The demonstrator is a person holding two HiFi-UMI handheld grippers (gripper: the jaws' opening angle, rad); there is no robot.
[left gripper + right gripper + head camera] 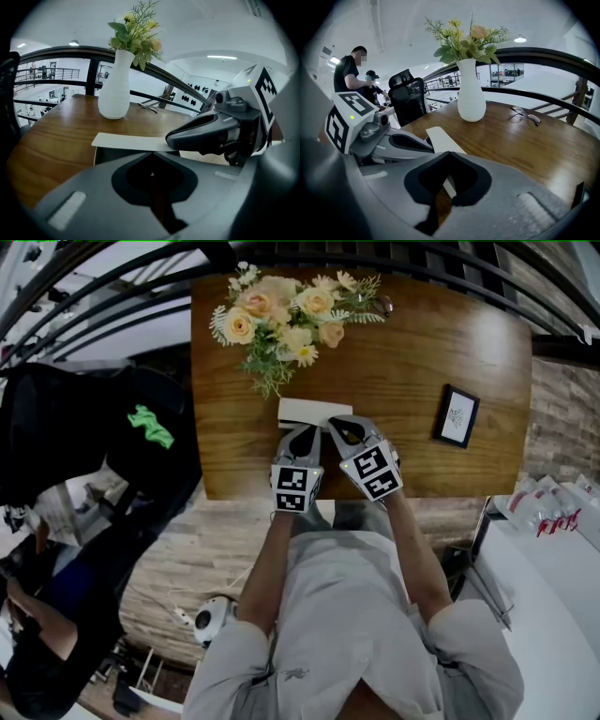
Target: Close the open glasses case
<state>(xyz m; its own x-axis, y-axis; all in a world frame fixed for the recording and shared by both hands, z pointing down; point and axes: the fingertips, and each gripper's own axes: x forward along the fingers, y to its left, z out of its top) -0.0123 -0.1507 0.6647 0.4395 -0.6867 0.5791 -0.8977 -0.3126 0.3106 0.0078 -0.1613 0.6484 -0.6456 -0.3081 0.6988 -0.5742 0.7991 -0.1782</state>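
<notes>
Wooden table (pixel 450 343) bears glasses case (pixel 314 412) just beyond hand-held grippers, left (pixel 304 430) and right (pixel 341 426).

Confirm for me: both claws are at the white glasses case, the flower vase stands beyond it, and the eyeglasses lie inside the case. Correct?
No. The eyeglasses lie on the bare table right of the white vase, not inside the white glasses case; the right gripper view shows it. The rest holds: the left claw and right claw are at the case, the vase beyond it.
</notes>
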